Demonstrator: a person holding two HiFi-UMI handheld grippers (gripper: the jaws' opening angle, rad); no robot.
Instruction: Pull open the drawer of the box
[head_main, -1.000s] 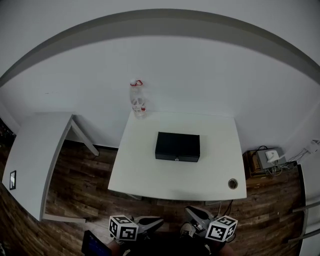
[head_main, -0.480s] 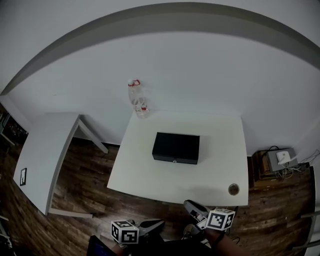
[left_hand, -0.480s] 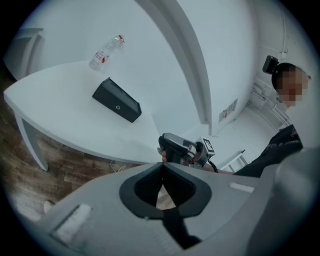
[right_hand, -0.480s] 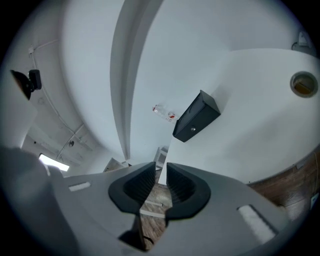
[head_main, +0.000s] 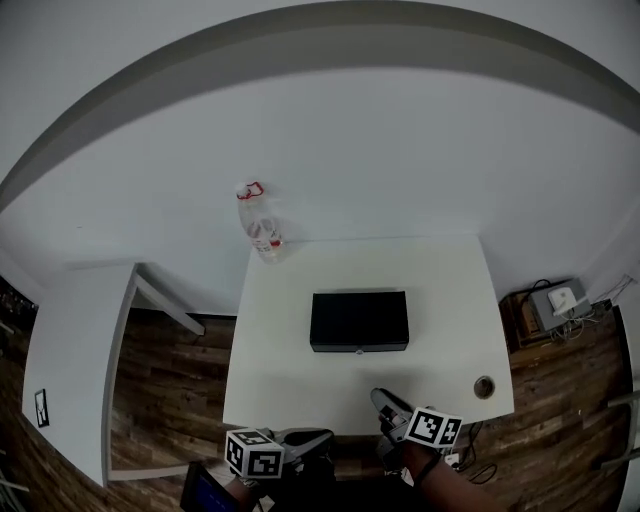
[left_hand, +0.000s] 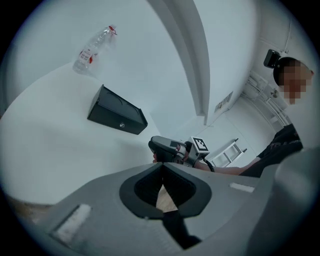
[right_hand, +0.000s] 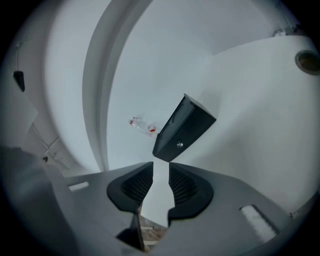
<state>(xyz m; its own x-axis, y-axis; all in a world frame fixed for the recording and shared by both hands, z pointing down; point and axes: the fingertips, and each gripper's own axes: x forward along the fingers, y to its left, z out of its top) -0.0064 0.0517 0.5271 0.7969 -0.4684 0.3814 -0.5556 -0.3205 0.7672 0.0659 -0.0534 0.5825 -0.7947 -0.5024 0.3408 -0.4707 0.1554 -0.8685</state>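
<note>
White table (head_main: 290, 390) is carrying one box (head_main: 359, 320) at its middle and one bottle (head_main: 258, 225) far left. The box is lying long side left-right, its shut drawer (head_main: 359, 345) facing near. Since earlier, the right gripper (head_main: 380, 398) is reaching over the near edge, its fingers just opening to a narrow, empty gap. The left gripper (head_main: 322, 436) fingers are touching.

Open tabletop (head_main: 290, 385) lies before the box (head_main: 359, 320); a bottle (head_main: 259, 225) sits behind it.
</note>
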